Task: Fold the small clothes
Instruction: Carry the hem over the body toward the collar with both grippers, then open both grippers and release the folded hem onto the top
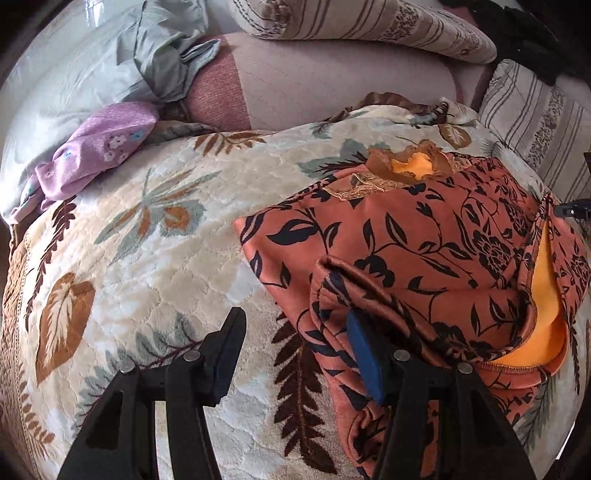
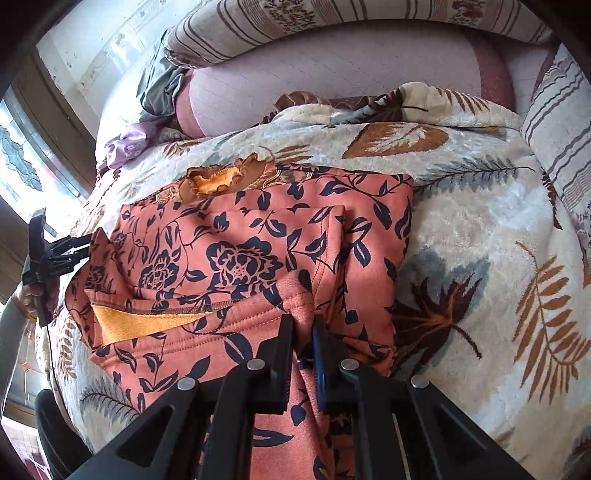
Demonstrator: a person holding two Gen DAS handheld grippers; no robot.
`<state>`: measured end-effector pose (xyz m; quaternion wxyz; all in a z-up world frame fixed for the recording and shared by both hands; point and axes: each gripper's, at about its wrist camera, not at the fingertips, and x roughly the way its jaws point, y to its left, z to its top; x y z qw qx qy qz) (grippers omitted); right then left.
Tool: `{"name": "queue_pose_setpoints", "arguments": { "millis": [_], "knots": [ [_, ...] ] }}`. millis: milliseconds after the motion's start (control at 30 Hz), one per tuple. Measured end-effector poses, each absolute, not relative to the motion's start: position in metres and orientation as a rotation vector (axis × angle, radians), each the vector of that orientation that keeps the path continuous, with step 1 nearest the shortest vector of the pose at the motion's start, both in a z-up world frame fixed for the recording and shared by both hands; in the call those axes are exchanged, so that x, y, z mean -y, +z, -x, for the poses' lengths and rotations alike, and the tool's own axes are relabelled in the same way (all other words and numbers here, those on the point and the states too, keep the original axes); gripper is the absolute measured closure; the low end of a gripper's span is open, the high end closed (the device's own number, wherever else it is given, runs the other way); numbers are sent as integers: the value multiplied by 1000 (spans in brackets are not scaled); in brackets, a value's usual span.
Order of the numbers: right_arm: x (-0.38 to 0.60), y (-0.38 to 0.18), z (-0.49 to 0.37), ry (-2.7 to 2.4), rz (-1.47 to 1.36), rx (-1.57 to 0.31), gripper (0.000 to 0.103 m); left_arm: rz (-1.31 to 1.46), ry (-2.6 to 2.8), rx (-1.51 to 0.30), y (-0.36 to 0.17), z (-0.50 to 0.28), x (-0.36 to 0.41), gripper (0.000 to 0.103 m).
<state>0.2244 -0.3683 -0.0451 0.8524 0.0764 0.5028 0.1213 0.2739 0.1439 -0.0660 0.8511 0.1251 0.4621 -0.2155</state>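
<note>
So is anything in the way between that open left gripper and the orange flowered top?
Nothing visible. The left gripper is open right at the orange flowered top, one of its fingers against a folded edge. Only bare blanket lies alongside.

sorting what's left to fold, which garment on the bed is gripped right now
The orange floral top, pinched by the right gripper; the lilac garment lies untouched by the pillows.

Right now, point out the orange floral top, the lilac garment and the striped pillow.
orange floral top (image 2: 243,258): right wrist view, on the big printed flower.
lilac garment (image 1: 99,147): left wrist view, on its middle near the small flowers.
striped pillow (image 1: 369,26): left wrist view, on its striped face.
</note>
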Motion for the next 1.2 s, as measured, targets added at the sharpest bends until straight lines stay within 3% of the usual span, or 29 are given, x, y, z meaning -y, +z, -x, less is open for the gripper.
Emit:
{"name": "queue_pose_setpoints", "arguments": {
  "millis": [167,200,233,267,333,533,833,967,1033,1067,1100,1200],
  "knots": [
    [372,-48,-232,259,-202,-1053,93,-314,-501,-945,-73,-286,-122,46],
    [373,-49,-233,259,-204,-1054,93,-312,-509,-935,-73,-286,-120,51],
    [373,-51,-234,260,-210,-1055,93,-304,-526,-940,-73,-288,-117,70],
    [373,-52,-235,261,-216,-1058,93,-305,-543,-956,-75,-289,-115,80],
    [373,-53,-237,259,-219,-1057,93,-345,-536,-944,-78,-287,-109,91],
    [372,-52,-236,250,-230,-1048,93,-269,-496,-901,-68,-285,-115,96],
    [388,1,-242,94,-198,-834,95,-119,-305,-671,-9,-283,-145,96],
    [410,-3,-278,-24,-276,-781,94,-132,-206,-784,-40,-319,-135,95],
    [416,-30,-307,-39,-332,-857,92,-163,-124,-879,-69,-338,-128,92],
    [417,-48,-320,-51,-349,-918,92,-184,-83,-897,-81,-343,-126,89],
    [417,-65,-329,-60,-353,-975,92,-202,-59,-923,-88,-347,-124,76],
    [412,-89,-325,-87,-341,-1022,91,-214,-19,-865,-76,-340,-128,57]
  ]
}}
